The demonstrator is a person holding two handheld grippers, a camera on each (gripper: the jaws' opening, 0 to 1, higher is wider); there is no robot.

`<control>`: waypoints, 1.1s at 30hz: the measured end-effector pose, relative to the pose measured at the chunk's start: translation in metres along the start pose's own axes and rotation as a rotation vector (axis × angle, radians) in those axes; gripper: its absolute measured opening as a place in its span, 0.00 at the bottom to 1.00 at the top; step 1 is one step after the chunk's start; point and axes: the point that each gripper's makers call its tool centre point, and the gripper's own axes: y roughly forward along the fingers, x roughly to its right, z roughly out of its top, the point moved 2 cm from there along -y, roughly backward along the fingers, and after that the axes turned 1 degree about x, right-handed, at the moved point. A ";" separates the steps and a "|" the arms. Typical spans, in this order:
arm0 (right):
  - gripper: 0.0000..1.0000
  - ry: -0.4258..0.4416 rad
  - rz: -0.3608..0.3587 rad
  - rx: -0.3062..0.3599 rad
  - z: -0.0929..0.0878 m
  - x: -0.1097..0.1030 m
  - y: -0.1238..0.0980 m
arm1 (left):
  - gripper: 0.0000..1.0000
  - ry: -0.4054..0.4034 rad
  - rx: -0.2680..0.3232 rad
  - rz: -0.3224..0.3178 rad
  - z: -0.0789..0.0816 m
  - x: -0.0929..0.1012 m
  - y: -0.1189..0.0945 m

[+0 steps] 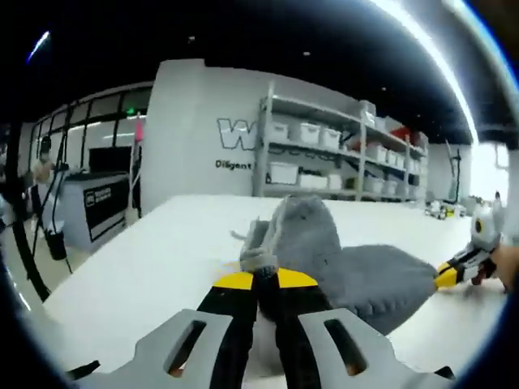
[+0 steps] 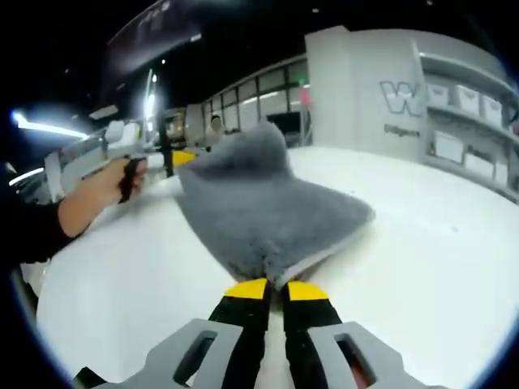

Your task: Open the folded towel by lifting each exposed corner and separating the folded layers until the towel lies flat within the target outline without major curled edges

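while both tools grip it, one grey towel hangs bunched and partly lifted above a white surface, held at two opposite ends. seen in the left gripper view, the left hand-held gripper has its yellow-tipped jaws pressed together on a fold of the towel, which rises right at the jaw tips and spreads away to the far side of them. seen in the right gripper view, the right hand-held gripper is likewise closed down on the towel's near edge, the cloth fanning out beyond the jaw tips in a broad, thick wedge.

each tool also turns up in the other's camera: the right hand-held gripper enters at the far side of the towel in the left gripper view, its yellow tip at the cloth's end, and the left hand-held gripper sits behind the towel in the right gripper view, with a hand and dark sleeve around its grip.

count: one towel, two hand-held grippers, one surface. beyond the towel stand a metal shelving rack with several pale bins and a wall with partly hidden lettering. any outline on the surface under the towel cannot be made out, and the towel's layers are too bunched to count.
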 end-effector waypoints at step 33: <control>0.01 -0.027 -0.006 0.008 0.000 0.002 -0.001 | 0.47 0.252 -0.019 -0.164 0.002 -0.007 -0.023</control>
